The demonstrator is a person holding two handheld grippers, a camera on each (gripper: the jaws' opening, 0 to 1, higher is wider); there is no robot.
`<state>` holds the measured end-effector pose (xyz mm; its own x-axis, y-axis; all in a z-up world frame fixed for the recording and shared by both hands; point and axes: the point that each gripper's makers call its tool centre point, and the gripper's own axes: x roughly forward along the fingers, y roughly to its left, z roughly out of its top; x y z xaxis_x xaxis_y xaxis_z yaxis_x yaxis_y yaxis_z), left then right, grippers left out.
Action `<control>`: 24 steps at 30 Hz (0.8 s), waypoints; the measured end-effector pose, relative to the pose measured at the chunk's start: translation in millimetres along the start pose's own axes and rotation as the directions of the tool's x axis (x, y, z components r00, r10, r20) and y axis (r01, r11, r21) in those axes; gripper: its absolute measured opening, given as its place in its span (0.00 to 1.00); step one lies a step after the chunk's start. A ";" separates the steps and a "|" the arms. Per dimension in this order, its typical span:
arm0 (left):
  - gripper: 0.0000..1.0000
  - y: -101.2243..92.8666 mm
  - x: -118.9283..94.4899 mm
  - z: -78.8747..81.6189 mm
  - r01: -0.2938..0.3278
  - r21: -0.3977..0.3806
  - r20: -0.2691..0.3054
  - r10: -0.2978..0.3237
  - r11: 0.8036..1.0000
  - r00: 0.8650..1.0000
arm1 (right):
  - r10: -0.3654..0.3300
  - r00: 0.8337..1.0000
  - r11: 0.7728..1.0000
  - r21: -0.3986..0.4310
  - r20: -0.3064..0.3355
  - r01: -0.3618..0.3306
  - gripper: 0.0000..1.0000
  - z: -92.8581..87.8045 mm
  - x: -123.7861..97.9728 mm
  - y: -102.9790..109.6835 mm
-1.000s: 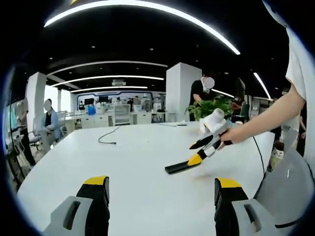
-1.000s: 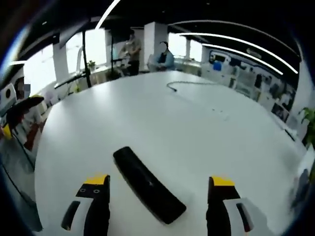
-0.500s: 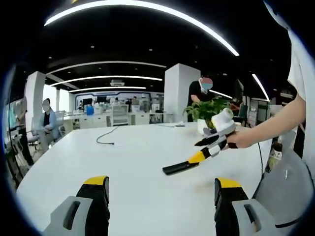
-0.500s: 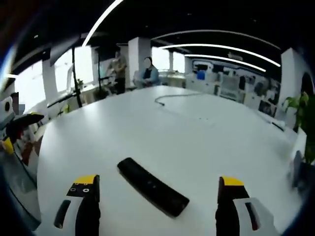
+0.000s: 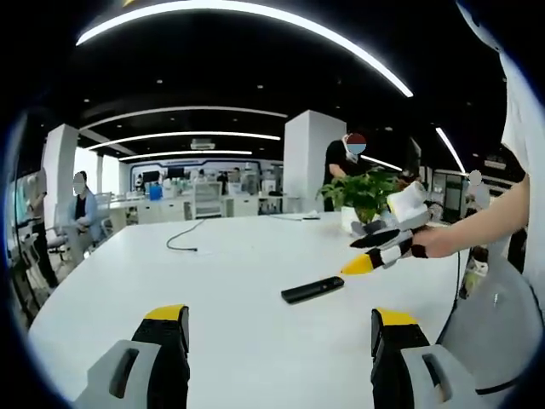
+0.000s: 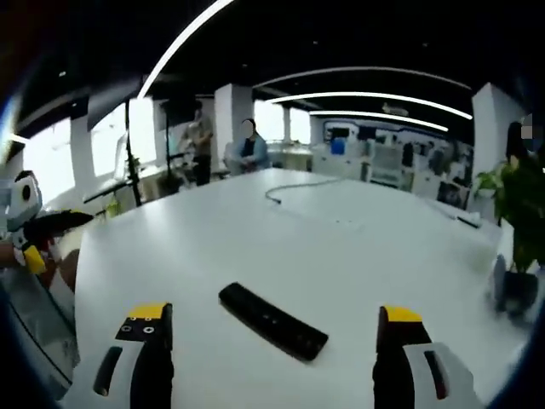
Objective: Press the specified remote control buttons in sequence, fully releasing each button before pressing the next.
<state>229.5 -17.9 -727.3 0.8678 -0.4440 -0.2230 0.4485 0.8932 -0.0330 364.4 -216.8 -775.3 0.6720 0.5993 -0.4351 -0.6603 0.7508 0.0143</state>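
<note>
Black and slim, the remote control (image 6: 273, 320) lies flat on the white table (image 6: 255, 230), between and just ahead of the right hand-held gripper (image 6: 271, 362), whose jaws stand spread wide with nothing between them. In the left gripper view the same remote control (image 5: 313, 290) sits near the table's middle, with the right hand-held gripper (image 5: 375, 252) hanging above and just beside its far end, apart from it; from that side I cannot tell how its jaws stand. The left hand-held gripper (image 5: 281, 354) is also spread and empty, well back from the remote.

To press well, I judge the right jaws should close first so one yellow tip meets a single button, come down squarely, then lift fully clear before the next press; the buttons are too small to tell apart.

Count: one remote control, two hand-held grippers, one table, one loose cable (image 5: 183, 237), one potted plant (image 5: 362, 194).
</note>
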 end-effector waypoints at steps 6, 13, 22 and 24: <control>0.91 -0.3 0.2 -0.4 0.000 0.003 -0.003 0.000 1.000 1.000 | -0.017 1.000 1.000 0.022 0.023 0.017 0.99 -0.5 -12.5 3.1; 0.91 0.4 0.4 0.2 -0.004 -0.001 0.003 0.004 1.000 1.000 | -0.018 1.000 0.999 -0.049 0.022 0.019 0.99 -1.3 -22.2 11.9; 0.91 0.9 1.1 -0.6 -0.006 0.000 0.001 0.006 1.000 1.000 | -0.012 0.998 0.994 -0.111 0.061 0.019 0.99 14.0 -31.3 20.9; 0.91 0.9 1.1 -0.4 -0.005 -0.005 0.003 0.005 1.000 1.000 | 0.007 0.998 0.992 -0.123 0.063 0.001 0.99 15.8 -32.4 24.9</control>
<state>230.7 -17.6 -728.0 0.8708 -0.4396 -0.2202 0.4430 0.8958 -0.0363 331.6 -213.1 -746.7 0.6873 0.6205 -0.3777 -0.6959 0.7115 -0.0974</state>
